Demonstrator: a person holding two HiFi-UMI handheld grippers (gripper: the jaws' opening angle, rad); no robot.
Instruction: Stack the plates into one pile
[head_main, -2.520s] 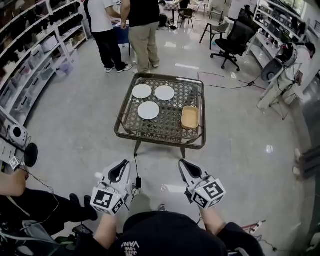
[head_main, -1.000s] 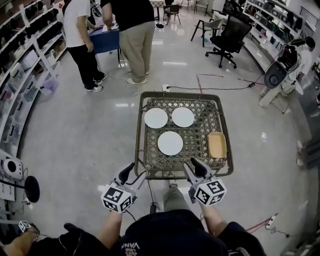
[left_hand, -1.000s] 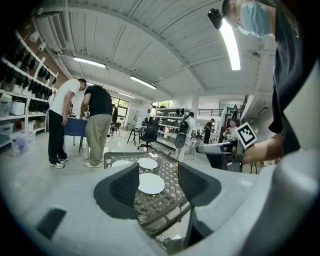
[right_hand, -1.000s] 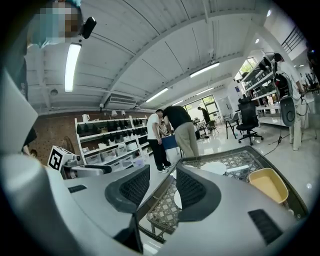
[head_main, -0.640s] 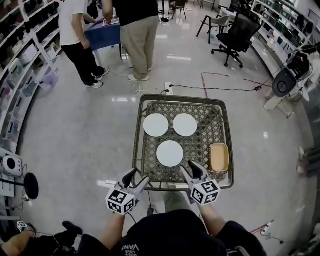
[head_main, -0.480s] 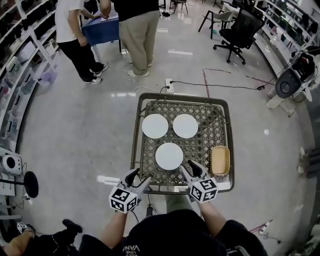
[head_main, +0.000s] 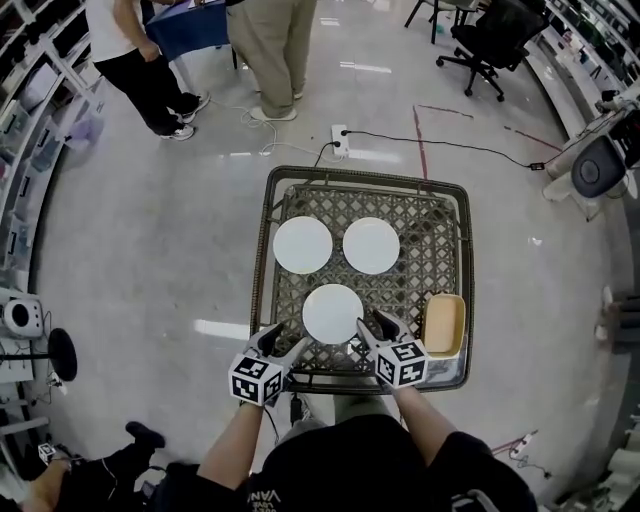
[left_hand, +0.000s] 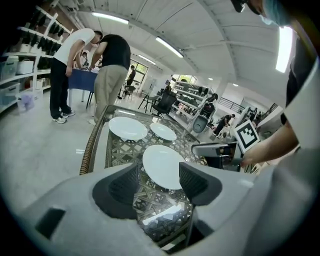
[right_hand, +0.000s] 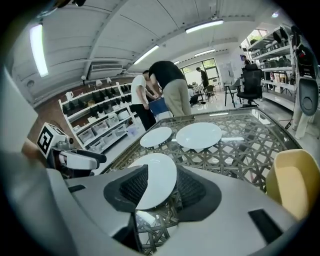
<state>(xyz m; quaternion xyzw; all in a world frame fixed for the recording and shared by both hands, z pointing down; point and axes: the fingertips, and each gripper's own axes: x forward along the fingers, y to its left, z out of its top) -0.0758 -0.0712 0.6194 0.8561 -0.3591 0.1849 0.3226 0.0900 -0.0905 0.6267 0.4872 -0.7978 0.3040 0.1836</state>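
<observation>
Although both tools are low at the near edge of the table, neither has hold of anything. The left gripper is released. Its jaws are wide apart, and only the table's lattice top and a plate's rim show beyond the gap. The right gripper is likewise released. Its jaws have just been opening, and the same plate's edge shows in the gap with no pad pressing on it. Both point forward and down across the table's near rail, one on each side of the near plate. That looks like a set-up to take the plate by its rim.

The near plate lies flat on the table just inside the near rail, about midway along it. The other two lie flat toward the table's far side, the left plate and the right plate side by side. They are close but apart, and both are apart from the near one. Nothing is stacked, so the pile has not begun.

A flat plate on open lattice offers only a thin rim. I judge the low, slanted approach is meant to slip one jaw under it. A yellow dish rests at the table's near right corner, just beside the right gripper, and is worth steering clear of.
</observation>
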